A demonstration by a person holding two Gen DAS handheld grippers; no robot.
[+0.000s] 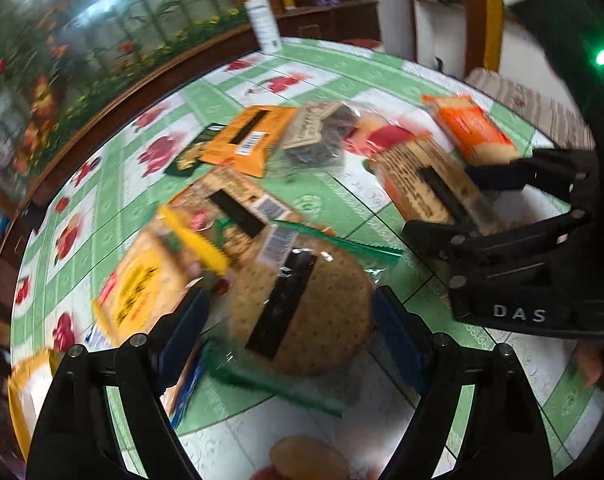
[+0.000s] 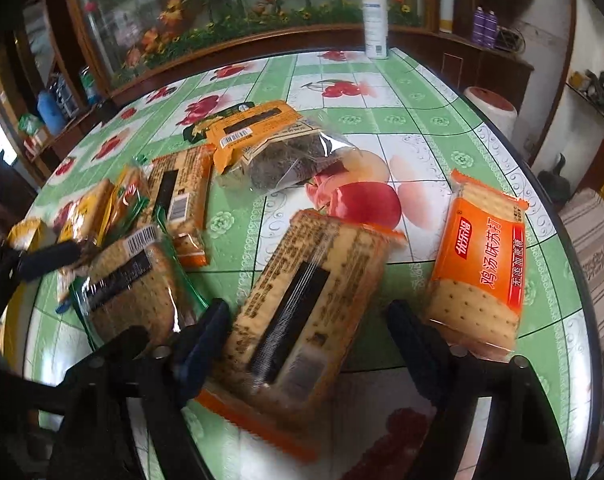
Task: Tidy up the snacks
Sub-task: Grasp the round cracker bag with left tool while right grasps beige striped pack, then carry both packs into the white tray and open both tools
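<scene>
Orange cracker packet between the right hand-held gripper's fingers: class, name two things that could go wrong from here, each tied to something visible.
1. The right hand-held gripper straddles the face-down orange cracker packet, but a gap shows beside one finger; an off-centre squeeze could twist the glossy wrapper or crack the crackers.
2. The left hand-held gripper stands over the round biscuit packet, which overlaps neighbouring packets; lifting it may drag those along.

Snack packs spread on surface [image 2: 441, 92]. Cracker pack [image 2: 302, 312] between right gripper [image 2: 307, 328] fingers; soda-cracker pack [image 2: 477, 264] just right, round-biscuit pack [image 2: 134, 288] left. Spray bottle [image 2: 375, 20] at far edge.
</scene>
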